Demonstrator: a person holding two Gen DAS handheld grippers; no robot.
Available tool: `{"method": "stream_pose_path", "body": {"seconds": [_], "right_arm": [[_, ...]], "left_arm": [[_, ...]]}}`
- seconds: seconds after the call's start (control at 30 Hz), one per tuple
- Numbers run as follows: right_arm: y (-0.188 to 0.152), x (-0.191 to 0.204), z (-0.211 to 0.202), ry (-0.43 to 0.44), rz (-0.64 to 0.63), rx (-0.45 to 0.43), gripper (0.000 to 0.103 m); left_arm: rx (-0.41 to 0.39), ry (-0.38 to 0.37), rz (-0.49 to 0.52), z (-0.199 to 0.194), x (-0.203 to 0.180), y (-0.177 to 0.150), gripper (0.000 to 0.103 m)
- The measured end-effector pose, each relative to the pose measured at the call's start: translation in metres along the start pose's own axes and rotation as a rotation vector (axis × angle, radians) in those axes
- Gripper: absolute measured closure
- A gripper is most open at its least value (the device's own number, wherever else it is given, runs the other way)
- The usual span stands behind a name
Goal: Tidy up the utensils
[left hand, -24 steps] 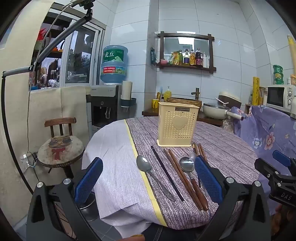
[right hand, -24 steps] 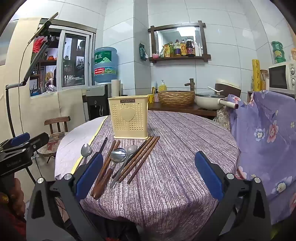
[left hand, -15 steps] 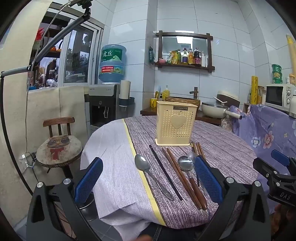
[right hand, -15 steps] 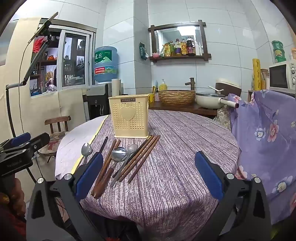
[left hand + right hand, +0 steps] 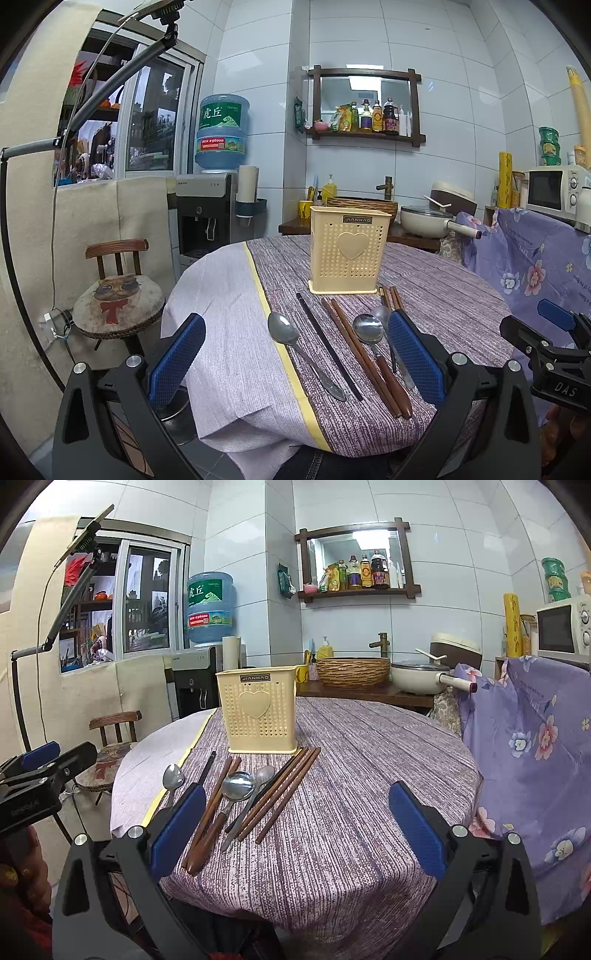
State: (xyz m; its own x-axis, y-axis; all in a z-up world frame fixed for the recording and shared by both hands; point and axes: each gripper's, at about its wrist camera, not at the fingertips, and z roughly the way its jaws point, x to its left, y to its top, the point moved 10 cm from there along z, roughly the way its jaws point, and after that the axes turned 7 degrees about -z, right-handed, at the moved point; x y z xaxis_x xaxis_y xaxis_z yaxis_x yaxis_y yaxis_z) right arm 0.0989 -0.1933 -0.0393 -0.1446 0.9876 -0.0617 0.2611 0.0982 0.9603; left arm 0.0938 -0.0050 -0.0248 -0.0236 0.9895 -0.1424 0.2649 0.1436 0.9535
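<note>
A cream perforated utensil holder point(image 5: 349, 254) point(image 5: 258, 710) with a heart on its front stands upright on the round table point(image 5: 443, 295) point(image 5: 351, 794). In front of it lie a metal spoon point(image 5: 295, 343) point(image 5: 173, 777), a black chopstick point(image 5: 328, 349) point(image 5: 207, 762), brown chopsticks point(image 5: 360, 350) point(image 5: 280, 794) and a wooden-handled spoon point(image 5: 373, 339) point(image 5: 229, 801). My left gripper point(image 5: 295, 354) hovers open over the near edge, utensils between its wide fingers but untouched. My right gripper point(image 5: 297, 823) is open too, to the right of the utensils.
A purple striped cloth covers the table, with a white and yellow band on its left. A wooden chair point(image 5: 118, 295) stands left of the table. A floral-covered counter point(image 5: 535, 757) is at the right, a sideboard with a basket point(image 5: 352, 670) and pot point(image 5: 421, 675) behind.
Both views have shifted only slightly; the left gripper has crept a little upward and forward. Nothing on the table has moved, and both grippers stay open.
</note>
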Motion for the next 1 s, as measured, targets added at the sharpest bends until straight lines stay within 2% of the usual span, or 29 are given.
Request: {"method": "stream_pose_path", "body": {"seconds": [1.0], "right_arm": [[-0.0064,0.0025,0.0042,0.001,0.004,0.007,0.005]], "left_arm": [[0.0,-0.001,-0.002,0.0008,0.0024,-0.0014,0.005]]}}
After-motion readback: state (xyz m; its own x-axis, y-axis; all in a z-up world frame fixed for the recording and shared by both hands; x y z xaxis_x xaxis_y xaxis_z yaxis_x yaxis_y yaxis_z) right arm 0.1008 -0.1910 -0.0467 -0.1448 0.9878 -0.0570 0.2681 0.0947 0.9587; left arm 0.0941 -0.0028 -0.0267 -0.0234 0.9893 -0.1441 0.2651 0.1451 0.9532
